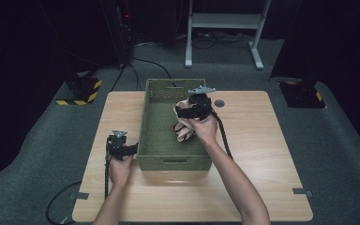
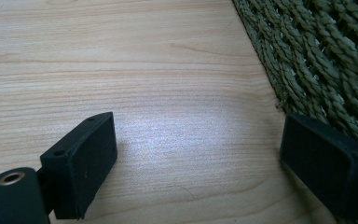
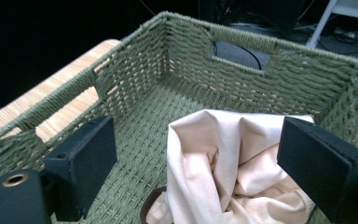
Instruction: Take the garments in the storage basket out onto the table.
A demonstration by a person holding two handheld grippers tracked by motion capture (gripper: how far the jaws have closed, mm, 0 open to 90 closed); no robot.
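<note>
Beige cloth (image 3: 223, 172) lies crumpled inside the green woven basket (image 3: 135, 70), toward its right wall, roughly mid-length of the basket in the high view (image 1: 186, 129). A dark rounded edge shows under the cloth at the bottom of the right gripper view; can't tell what it is.

Right gripper (image 1: 193, 111) hovers over the basket right above the cloth. In the right gripper view its jaws are spread wide, one on each side of the cloth pile, with the cloth between them. The right-hand jaw overlaps the cloth's edge in that view; actual contact can't be confirmed. Nothing is pinched, so the jaws are released. The person's right hand (image 1: 205, 127) wraps the gripper body, the grey three-cornered plate sits on top, and a black cable trails down along the forearm.

Basket (image 1: 149, 145) sits in the middle of the wooden worktop (image 1: 272, 154), with handle cutouts in the near and far walls.

Left gripper (image 1: 122, 149) is outside the basket, just beside the left wall near the front corner, held low over the worktop by the left hand (image 1: 120, 168). In the left gripper view the jaws are wide apart and empty, with bare wood grain (image 2: 168, 93) between them. The right-hand jaw sits right against the basket weave (image 2: 326, 60), touching or nearly so.
</note>
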